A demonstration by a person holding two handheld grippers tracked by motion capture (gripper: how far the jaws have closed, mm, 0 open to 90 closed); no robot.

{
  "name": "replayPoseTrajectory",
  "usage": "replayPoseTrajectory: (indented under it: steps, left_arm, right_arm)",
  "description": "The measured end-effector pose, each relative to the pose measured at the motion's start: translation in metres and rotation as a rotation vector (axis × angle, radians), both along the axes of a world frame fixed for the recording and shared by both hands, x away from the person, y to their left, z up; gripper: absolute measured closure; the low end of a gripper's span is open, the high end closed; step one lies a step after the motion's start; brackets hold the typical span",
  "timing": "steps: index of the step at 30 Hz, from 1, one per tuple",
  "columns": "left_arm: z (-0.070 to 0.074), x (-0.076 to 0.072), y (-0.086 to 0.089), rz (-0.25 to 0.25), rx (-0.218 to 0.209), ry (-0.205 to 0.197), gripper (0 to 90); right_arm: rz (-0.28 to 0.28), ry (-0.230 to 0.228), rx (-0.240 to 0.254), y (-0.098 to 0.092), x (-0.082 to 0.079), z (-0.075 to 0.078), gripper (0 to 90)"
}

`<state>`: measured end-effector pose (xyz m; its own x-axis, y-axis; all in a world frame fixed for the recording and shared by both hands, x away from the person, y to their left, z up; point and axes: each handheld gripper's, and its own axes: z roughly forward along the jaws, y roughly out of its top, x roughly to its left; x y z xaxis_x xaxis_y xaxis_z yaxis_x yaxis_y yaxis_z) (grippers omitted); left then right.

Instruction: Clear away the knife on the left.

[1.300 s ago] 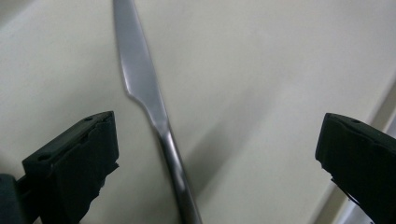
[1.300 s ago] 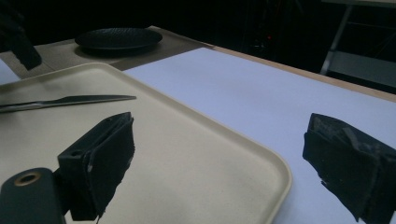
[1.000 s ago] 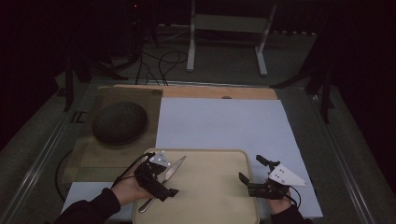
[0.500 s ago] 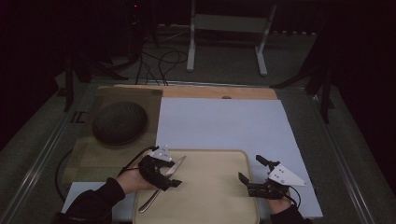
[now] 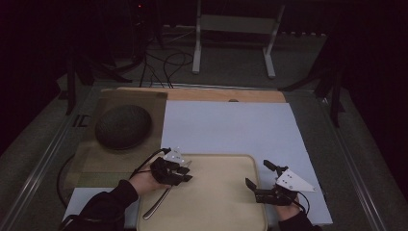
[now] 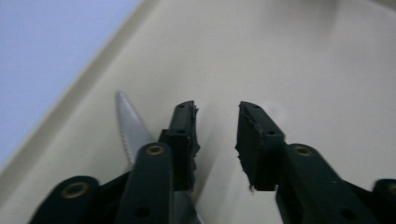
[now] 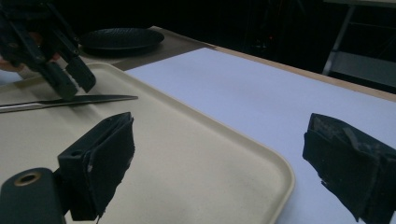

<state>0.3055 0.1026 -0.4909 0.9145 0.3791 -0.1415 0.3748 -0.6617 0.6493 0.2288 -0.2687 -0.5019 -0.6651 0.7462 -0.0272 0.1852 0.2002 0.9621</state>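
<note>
A serrated table knife [image 5: 161, 204] lies along the left side of the beige tray [image 5: 216, 207], tip pointing away from me. My left gripper [image 5: 185, 173] hovers over the blade end. In the left gripper view the jaws [image 6: 217, 109] have just been closing and stand a narrow gap apart over bare tray [image 6: 303, 70]. The blade [image 6: 128, 126] runs beside and under the left jaw, not between the pads. My right gripper [image 5: 257, 174] stands wide open at the tray's right edge, with only the tray rim [image 7: 261, 154] between its jaws [image 7: 222, 126].
A dark round plate [image 5: 123, 126] rests on a brown mat [image 5: 96, 161] at the left. A white sheet [image 5: 231, 127] covers the table beyond the tray. A metal stand [image 5: 235, 24] and cables [image 5: 163, 62] lie behind the table.
My left gripper has shifted forward and right over the knife's blade, and its jaws have narrowed a lot. The right gripper has not moved.
</note>
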Motion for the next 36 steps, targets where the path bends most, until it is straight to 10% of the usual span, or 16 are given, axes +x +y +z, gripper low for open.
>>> replayPoseTrajectory:
  steps: [7,20,36]
  left_arm:
    - [-0.004,0.011,-0.005,0.032,0.019,-0.001,89.6]
    - [-0.018,0.021,-0.014,0.027,0.126,-0.052,90.0]
    - [-0.017,0.030,-0.003,0.066,0.152,-0.050,90.0]
  right_arm:
    - [-0.001,0.001,0.001,0.000,0.000,0.000,8.8]
    - [0.000,0.000,0.001,0.000,0.000,0.000,8.8]
    - [0.002,0.001,0.002,0.000,0.000,0.000,8.8]
